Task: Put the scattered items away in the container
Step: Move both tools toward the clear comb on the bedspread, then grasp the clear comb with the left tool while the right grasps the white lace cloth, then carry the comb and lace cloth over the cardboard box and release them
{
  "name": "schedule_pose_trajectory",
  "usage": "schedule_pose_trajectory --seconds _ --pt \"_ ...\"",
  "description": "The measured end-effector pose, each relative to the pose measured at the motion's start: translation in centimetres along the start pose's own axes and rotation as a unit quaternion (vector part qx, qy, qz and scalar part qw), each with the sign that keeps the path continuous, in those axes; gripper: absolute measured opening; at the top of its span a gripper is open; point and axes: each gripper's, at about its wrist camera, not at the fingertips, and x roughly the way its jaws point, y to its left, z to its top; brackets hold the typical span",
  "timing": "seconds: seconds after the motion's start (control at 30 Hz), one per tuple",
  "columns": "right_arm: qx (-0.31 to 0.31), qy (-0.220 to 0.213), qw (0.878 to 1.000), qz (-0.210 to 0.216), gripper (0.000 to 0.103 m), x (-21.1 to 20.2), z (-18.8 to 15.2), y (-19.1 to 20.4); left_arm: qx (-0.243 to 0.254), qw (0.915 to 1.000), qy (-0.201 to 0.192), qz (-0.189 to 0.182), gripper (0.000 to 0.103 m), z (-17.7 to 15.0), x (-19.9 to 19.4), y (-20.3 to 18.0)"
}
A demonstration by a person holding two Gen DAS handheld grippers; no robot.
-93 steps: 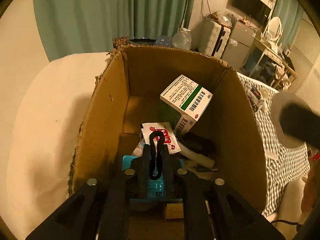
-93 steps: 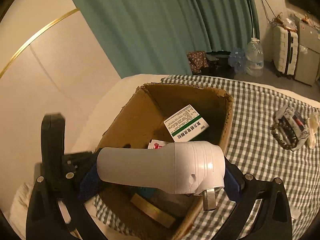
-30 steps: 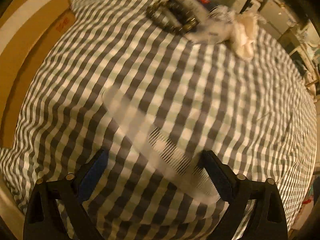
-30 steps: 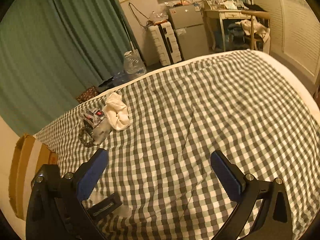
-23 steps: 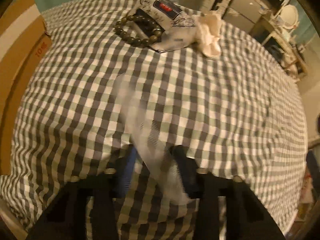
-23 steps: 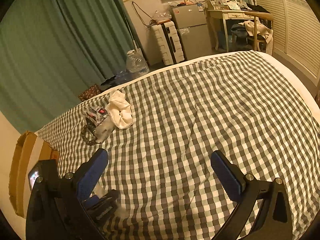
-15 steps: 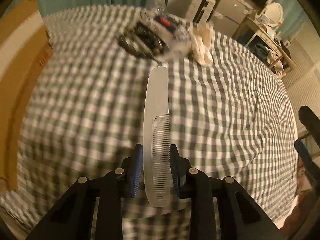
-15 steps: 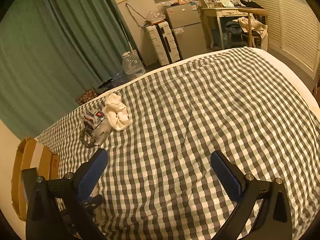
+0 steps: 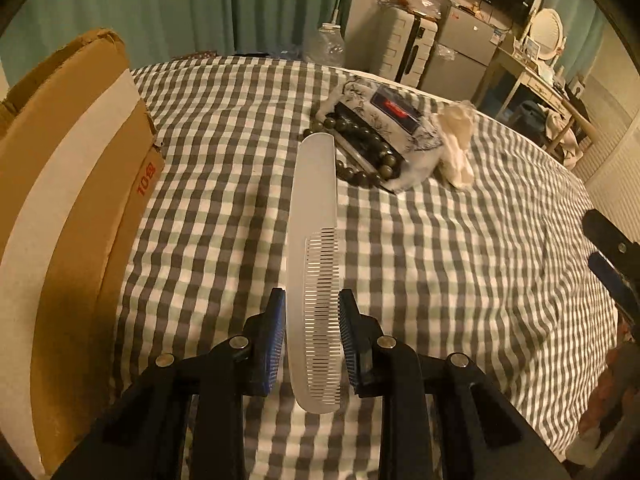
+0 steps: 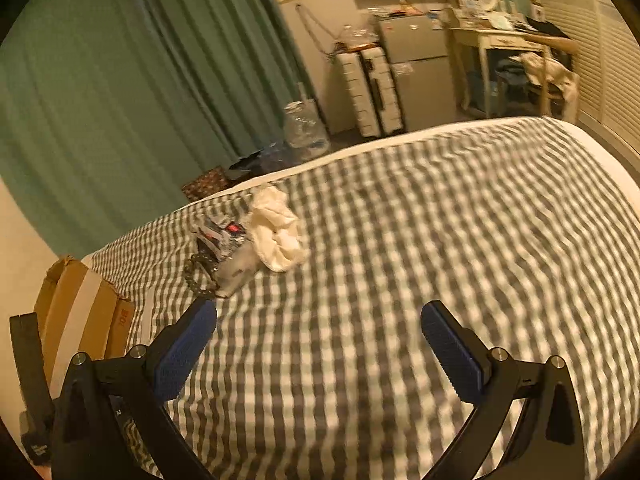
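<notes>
The left gripper (image 9: 312, 330) clamps a flat translucent white plastic comb (image 9: 314, 264) across its toothed end, above the checked bed; it looks light, stiff, slippery. The right gripper (image 10: 320, 350) is spread, empty.

The left tongs (image 9: 312, 336) have closed on the white comb (image 9: 314, 280) and lifted it off the checked bedspread (image 9: 460, 260)

dim warm amber indoor light, heavy fisheye bending and black vignette at corners, left wrist view sharp, right wrist view motion-blurred across checkered bedspread (image 10: 400, 240), soft shadows
</notes>
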Motion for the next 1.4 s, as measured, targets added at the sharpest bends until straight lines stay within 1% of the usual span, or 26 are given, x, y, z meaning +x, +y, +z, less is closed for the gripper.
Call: schedule_pose_trajectory --seconds 0.1,0.17,0.23,0.33,0.37,0.4,0.43,0.47,0.5,0.53,0.57,0.6,0.63,0.67,0.7,0.73,0.77,0.83,0.87,0.93,1.0,1.1,1.17,1.27,1.3,1.4 --pt "-0.021 0.009 1.0 -0.001 0.103 2.7 0.8 1.0 -0.002 1.0 0.005 0.002 0.026 0.9 1.3 0.2" --pt "-0.051 0.014 0.999 -0.007 0.102 5.0 1.5 2.0 -0.003 1.0 0.005 0.004 0.026 1.7 2.1 0.5" --pt "-0.077 0.033 0.996 -0.01 0.101 7.4 2.0 2.7 -0.004 1.0 0.004 0.003 0.026 2.6 2.6 0.9" --pt "-0.097 0.051 0.994 -0.007 0.094 10.7 2.7 3.5 -0.006 1.0 0.002 -0.001 0.026 4.2 3.6 1.1" --pt "-0.1 0.054 0.994 0.0 0.091 11.6 2.8 3.7 -0.005 1.0 -0.001 -0.001 0.026 4.7 3.8 1.2" --pt "-0.106 0.055 0.993 0.005 0.086 12.6 3.1 4.1 -0.006 1.0 -0.005 0.003 0.026 5.1 4.1 1.3" --pt "-0.111 0.056 0.992 0.005 0.085 13.3 3.2 4.4 -0.008 0.9999 -0.01 0.009 0.026 5.5 4.2 1.5" --pt "-0.12 0.062 0.991 0.006 0.078 14.3 3.3 4.7 -0.012 0.9998 -0.012 0.013 0.026 5.9 4.3 1.7" --pt "-0.122 0.073 0.99 0.012 0.062 15.2 3.3 4.8 -0.015 0.9998 -0.01 0.011 0.026 6.1 4.6 1.8" --pt "-0.118 0.085 0.989 0.018 0.054 15.9 3.2 4.6 -0.024 0.9996 -0.009 0.009 0.026 6.3 4.7 2.1" --pt "-0.117 0.082 0.99 0.014 0.048 16.0 3.0 4.5 -0.028 0.9996 -0.006 0.004 0.026 6.5 4.8 2.3" --pt "-0.119 0.076 0.99 0.018 0.038 15.8 3.0 4.3 -0.028 0.9996 -0.004 0.003 0.026 6.6 4.9 2.4" --pt "-0.116 0.078 0.99 0.02 0.029 15.7 3.0 4.1 -0.028 0.9996 -0.004 0.008 0.026 6.6 4.8 2.5" --pt "-0.11 0.088 0.99 0.025 0.017 15.6 3.0 3.8 -0.028 0.9995 -0.006 0.01 0.026 6.6 4.7 2.5" --pt "-0.109 0.089 0.99 0.028 0.015 15.2 2.9 3.5 -0.028 0.9995 -0.007 0.011 0.026 6.6 4.6 2.5" --pt "-0.107 0.091 0.99 0.03 0.015 14.7 2.7 3.3 -0.03 0.9993 -0.011 0.019 0.027 6.4 4.2 2.6" --pt "-0.104 0.093 0.99 0.033 0.013 14.3 2.6 3.1 -0.028 0.9993 -0.014 0.019 0.027 6.2 3.9 2.6" --pt "-0.091 0.097 0.99 0.039 0.013 13.3 2.1 2.8 -0.027 0.9994 -0.016 0.014 0.026 5.8 3.1 2.6" --pt "-0.086 0.099 0.991 0.033 0.013 12.6 1.9 2.7 -0.027 0.9995 -0.016 0.011 0.026 5.5 2.8 2.7" --pt "-0.081 0.092 0.992 0.033 0.013 11.0 1.8 2.7 -0.027 0.9994 -0.019 0.009 0.026 4.9 1.6 2.8" --pt "-0.075 0.081 0.993 0.043 0.013 9.2 1.9 2.9 -0.025 0.9994 -0.025 0.003 0.027 4.4 0.2 2.8" --pt "-0.077 0.058 0.994 0.057 0.013 5.6 1.9 4.0 -0.014 0.9991 -0.041 -0.004 0.026 3.7 -2.7 2.6" --pt "-0.079 0.043 0.994 0.065 0.013 2.7 1.3 4.7 -0.003 0.9988 -0.047 -0.011 0.027 3.7 -4.1 2.5" --pt "-0.077 0.038 0.993 0.077 0.013 -0.1 -0.3 6.2 0.001 0.9979 -0.061 -0.02 0.027 3.3 -6.6 2.8" --pt "-0.077 0.044 0.993 0.084 0.013 -0.9 -1.0 6.7 0.001 0.9974 -0.068 -0.023 0.027 3.1 -7.6 3.0" --pt "-0.088 0.041 0.992 0.084 0.013 -3.1 -2.4 8.4 -0.008 0.9966 -0.078 -0.025 0.027 2.9 -9.7 3.6"
